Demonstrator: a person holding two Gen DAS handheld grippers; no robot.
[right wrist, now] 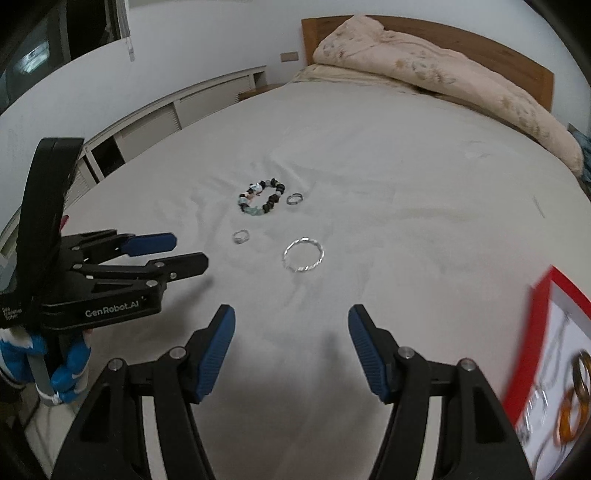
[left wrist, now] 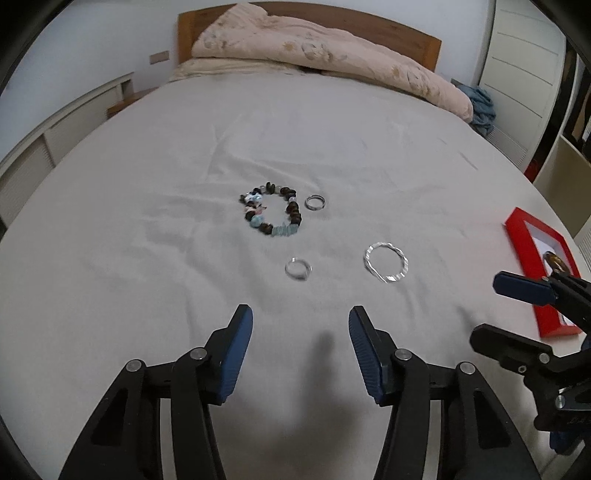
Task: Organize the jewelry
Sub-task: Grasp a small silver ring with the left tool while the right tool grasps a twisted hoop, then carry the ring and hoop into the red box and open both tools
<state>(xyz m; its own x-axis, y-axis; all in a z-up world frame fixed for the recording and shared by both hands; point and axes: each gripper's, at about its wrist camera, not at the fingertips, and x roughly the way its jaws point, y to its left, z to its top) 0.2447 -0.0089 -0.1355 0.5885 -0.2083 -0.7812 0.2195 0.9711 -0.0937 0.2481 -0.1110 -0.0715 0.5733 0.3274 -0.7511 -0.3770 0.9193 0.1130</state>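
Out on the pale bedsheet point(left wrist: 110, 221): beaded bracelet point(left wrist: 271, 213), small ring point(left wrist: 316, 202) just beside it on its right. Nearer in, second ring point(left wrist: 297, 268) and thin silver bangle point(left wrist: 386, 262), apart from each other. Tilted down over the sheet short of them, left gripper point(left wrist: 301, 347), jaws apart, nothing between. Alongside, right gripper point(right wrist: 291, 345), same downward tilt, jaws apart, empty. At far right, red box point(right wrist: 532, 332), amber rings point(right wrist: 576, 406) blurred inside. Beyond, pink quilt point(left wrist: 332, 55) against wooden headboard point(left wrist: 406, 31).
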